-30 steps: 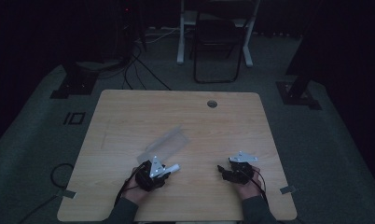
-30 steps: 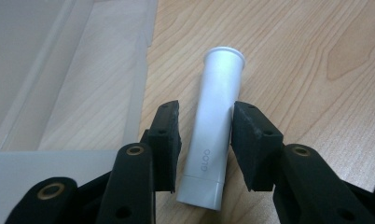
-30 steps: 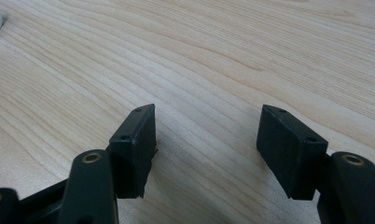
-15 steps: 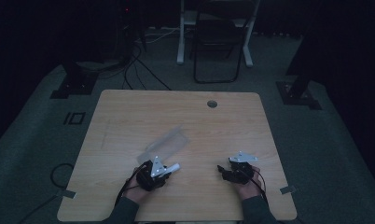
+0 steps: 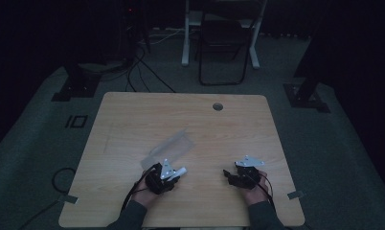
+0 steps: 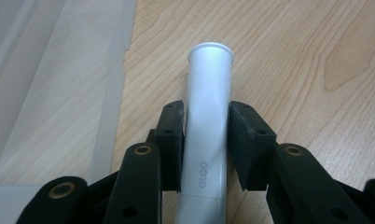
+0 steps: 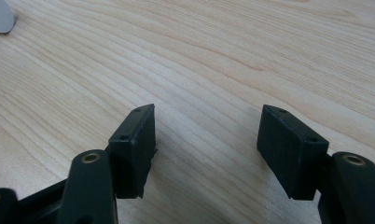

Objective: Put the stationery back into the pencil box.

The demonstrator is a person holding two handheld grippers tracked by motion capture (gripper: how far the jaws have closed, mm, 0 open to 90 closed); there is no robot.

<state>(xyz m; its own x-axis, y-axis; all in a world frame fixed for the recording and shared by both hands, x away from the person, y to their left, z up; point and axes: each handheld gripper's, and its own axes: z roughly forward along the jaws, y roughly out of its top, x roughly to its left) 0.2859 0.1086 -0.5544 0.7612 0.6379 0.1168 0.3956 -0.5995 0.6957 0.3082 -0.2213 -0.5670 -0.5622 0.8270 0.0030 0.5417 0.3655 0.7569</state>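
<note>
Two grippers are sitting low over the near edge of the wooden table [image 5: 133, 115], and next to nothing is shifting between the earlier high views and this one: both hands are keeping the same spots, and the clear plastic sheet [image 5: 169, 148] is lying where it lay. That stillness suggests a pause with the pick-up already done, so the next move is likely the carry or the placing.

The left gripper [image 6: 205, 140] is clamping a white glue stick [image 6: 206, 116] between its pads, gripping the tube partway along its length (the printed word GLOO is showing just behind the pads). The tube's flared end is poking forward past the jaws, and the stick is being held off or just above the wood; I cannot tell whether it is touching. The plastic sheet is lying just beside it, to the left in the left gripper view.

The right gripper [image 7: 206, 149] is hovering with its jaws spread wide and nothing between them, close over bare wood, well apart from the stick. In the high view it [image 5: 231, 176] is facing toward the left gripper [image 5: 177, 172].
</note>
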